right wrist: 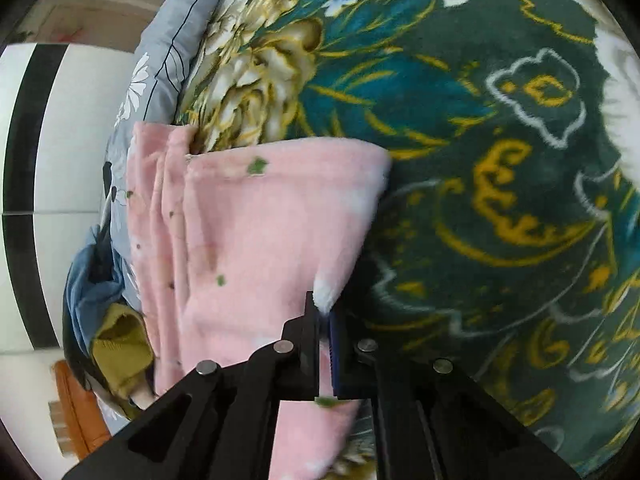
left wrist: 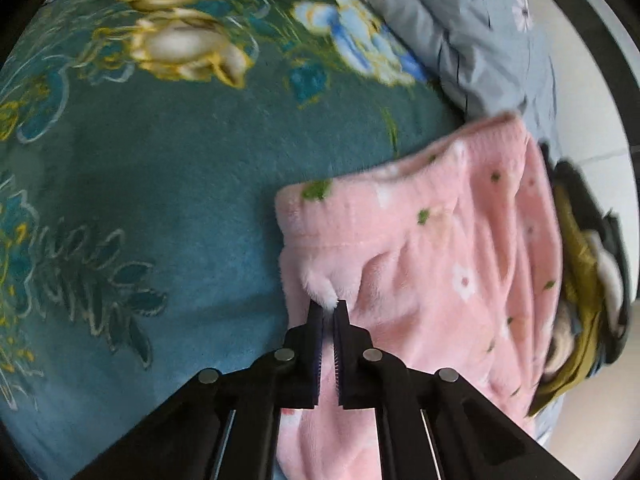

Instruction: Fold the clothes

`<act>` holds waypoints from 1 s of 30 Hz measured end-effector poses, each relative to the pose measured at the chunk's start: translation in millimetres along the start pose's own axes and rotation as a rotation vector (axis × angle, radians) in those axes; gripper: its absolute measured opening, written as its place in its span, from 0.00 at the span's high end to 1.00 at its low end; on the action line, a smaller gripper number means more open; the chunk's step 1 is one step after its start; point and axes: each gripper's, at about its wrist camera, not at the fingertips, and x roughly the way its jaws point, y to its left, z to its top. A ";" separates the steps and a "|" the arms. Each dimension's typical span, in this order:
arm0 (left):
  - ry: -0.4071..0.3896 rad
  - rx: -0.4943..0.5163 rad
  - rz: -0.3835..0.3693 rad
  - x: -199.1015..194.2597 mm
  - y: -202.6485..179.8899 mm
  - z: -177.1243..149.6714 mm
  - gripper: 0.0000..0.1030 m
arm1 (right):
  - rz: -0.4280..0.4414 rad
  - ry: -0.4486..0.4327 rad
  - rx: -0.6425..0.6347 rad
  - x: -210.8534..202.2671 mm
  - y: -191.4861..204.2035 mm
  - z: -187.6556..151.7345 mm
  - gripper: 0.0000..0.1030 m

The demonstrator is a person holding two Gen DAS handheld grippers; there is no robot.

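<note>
A pink fleece garment (left wrist: 432, 264) with small flowers and green leaves lies on a teal floral blanket (left wrist: 160, 184). In the left wrist view my left gripper (left wrist: 329, 306) is shut on a pinched tuft of the pink fleece near its left edge, below the hem band. The right wrist view shows the same pink garment (right wrist: 256, 232), folded into layers on the blanket (right wrist: 500, 200). There my right gripper (right wrist: 323, 307) is shut on a tuft at the garment's right edge.
A grey flowered quilt (left wrist: 480, 40) lies bunched past the garment. A pile of olive, black and white clothes (left wrist: 580, 280) sits at the bed's edge, also seen as olive and blue clothes (right wrist: 116, 336). White floor with a dark stripe (right wrist: 40, 160) lies beyond.
</note>
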 end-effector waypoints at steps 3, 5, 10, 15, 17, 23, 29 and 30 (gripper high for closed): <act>-0.071 -0.018 -0.084 -35.4 -3.4 8.6 0.96 | 0.028 -0.047 -0.055 -21.8 24.5 5.8 0.97; -0.126 -0.007 -0.150 -66.6 -9.1 16.2 0.97 | 0.081 -0.091 -0.088 -42.0 41.1 11.6 0.98; -0.228 0.062 -0.242 -133.1 -12.8 21.8 0.97 | 0.189 -0.180 -0.211 -97.5 72.5 18.7 0.98; -0.235 0.097 -0.155 -143.9 23.7 12.0 0.96 | 0.150 -0.206 -0.271 -118.7 50.3 11.1 0.98; -0.193 0.058 -0.091 -122.5 48.4 12.3 0.96 | 0.095 -0.175 -0.241 -105.4 27.5 11.9 0.98; -0.102 -0.053 -0.006 -74.6 90.7 -0.8 0.96 | -0.028 -0.070 -0.167 -62.7 -20.8 18.5 0.98; -0.083 -0.102 0.015 -73.8 103.5 -0.8 0.91 | -0.096 -0.059 -0.126 -58.4 -45.1 27.5 0.95; -0.084 -0.110 0.025 -77.2 107.7 1.6 0.85 | -0.110 -0.068 -0.127 -61.8 -46.6 29.8 0.95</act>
